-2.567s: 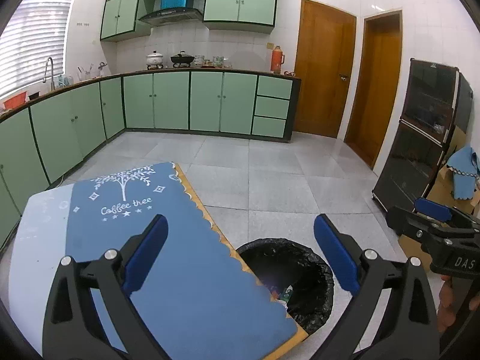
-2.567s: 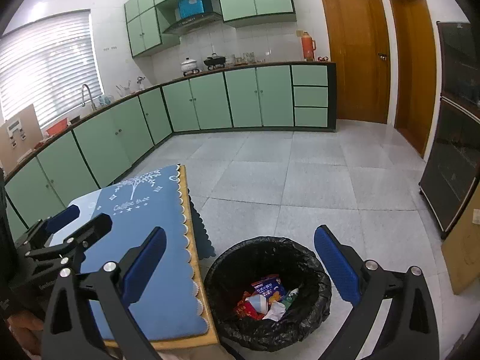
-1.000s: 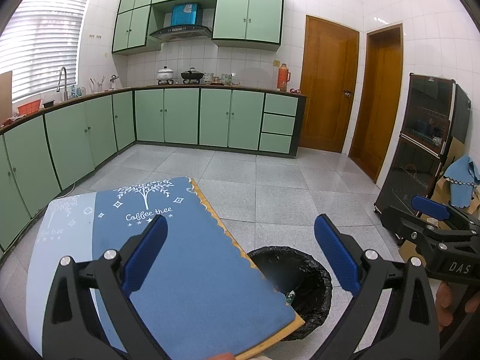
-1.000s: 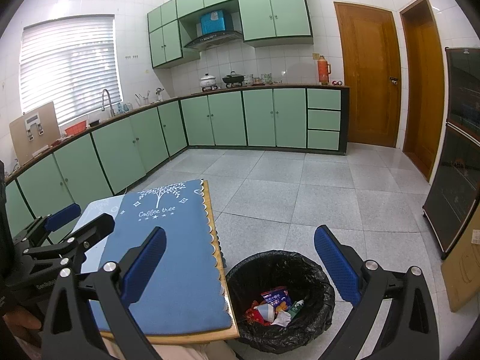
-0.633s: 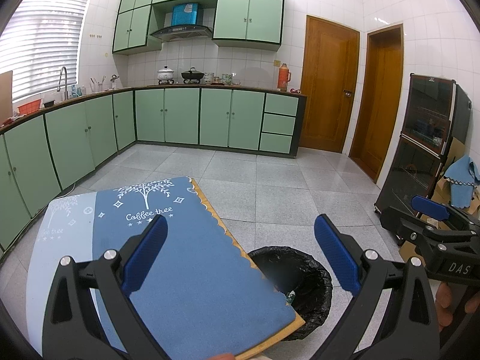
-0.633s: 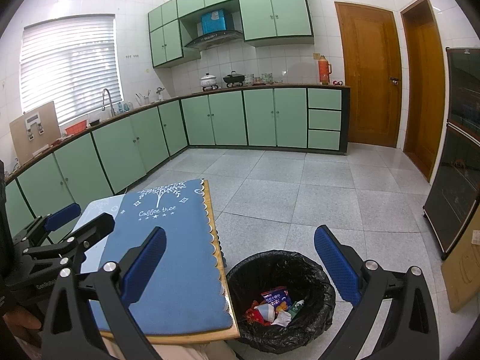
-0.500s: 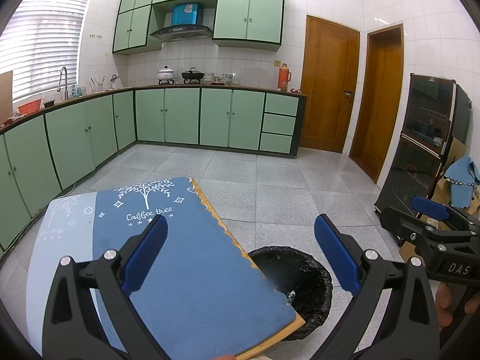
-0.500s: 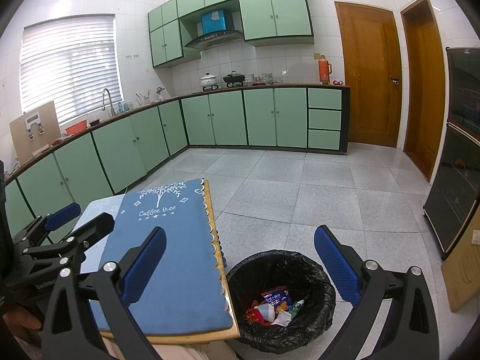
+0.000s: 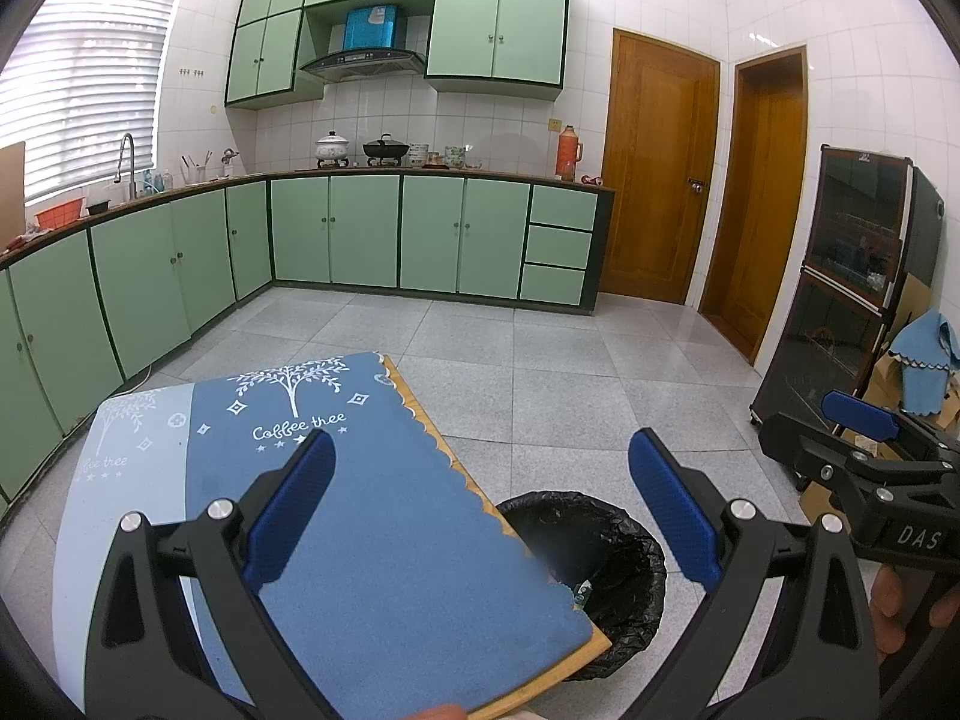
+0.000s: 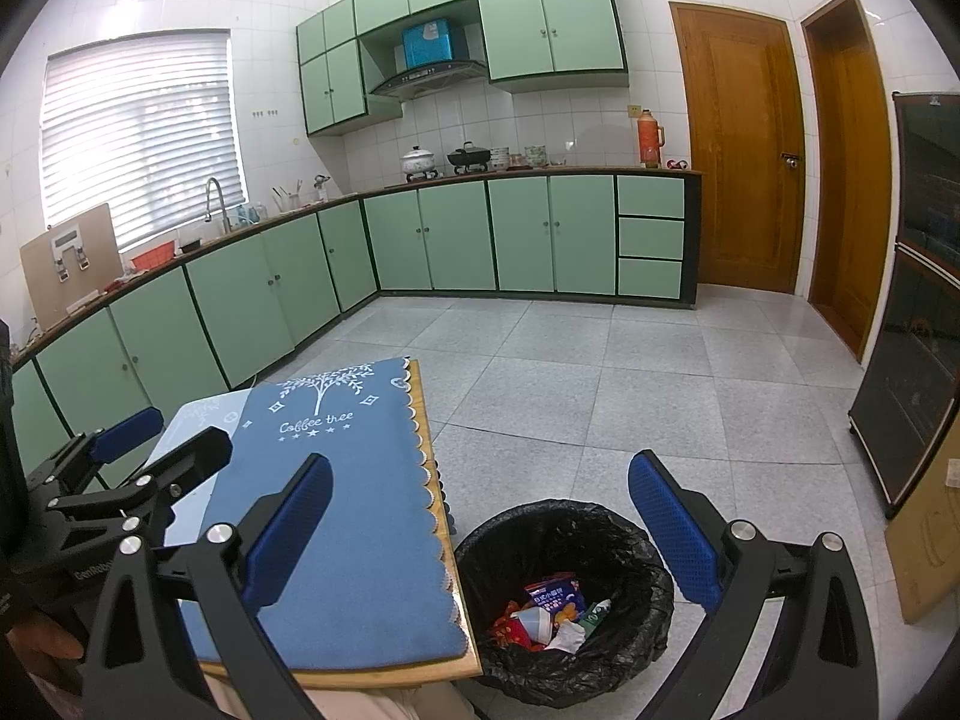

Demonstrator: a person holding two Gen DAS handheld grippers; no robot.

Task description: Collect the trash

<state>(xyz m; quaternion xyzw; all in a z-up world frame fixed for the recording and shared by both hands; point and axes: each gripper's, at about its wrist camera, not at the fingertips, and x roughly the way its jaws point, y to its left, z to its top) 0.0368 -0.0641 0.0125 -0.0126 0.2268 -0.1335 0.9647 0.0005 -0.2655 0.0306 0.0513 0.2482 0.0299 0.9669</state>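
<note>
A black-lined trash bin [image 10: 567, 594] stands on the floor by the table's right edge, with wrappers and crumpled trash [image 10: 549, 609] inside; it also shows in the left wrist view [image 9: 600, 564]. My left gripper [image 9: 480, 510] is open and empty above the table's blue cloth [image 9: 360, 516]. My right gripper [image 10: 480, 516] is open and empty above the bin and the table edge. The left gripper [image 10: 141, 456] also shows at the left of the right wrist view. The right gripper [image 9: 864, 438] shows at the right of the left wrist view.
The wooden table [image 10: 432, 474] carries a blue "Coffee tree" cloth. Green cabinets [image 9: 372, 234] line the far and left walls. A dark glass cabinet [image 9: 852, 312] and cardboard boxes [image 10: 927, 540] stand at the right. Two wooden doors [image 9: 654, 180] are at the back.
Since 2.6 s ago both grippers have risen and tilted up, so the bin sits lower in view. Over the last second nothing has visibly moved.
</note>
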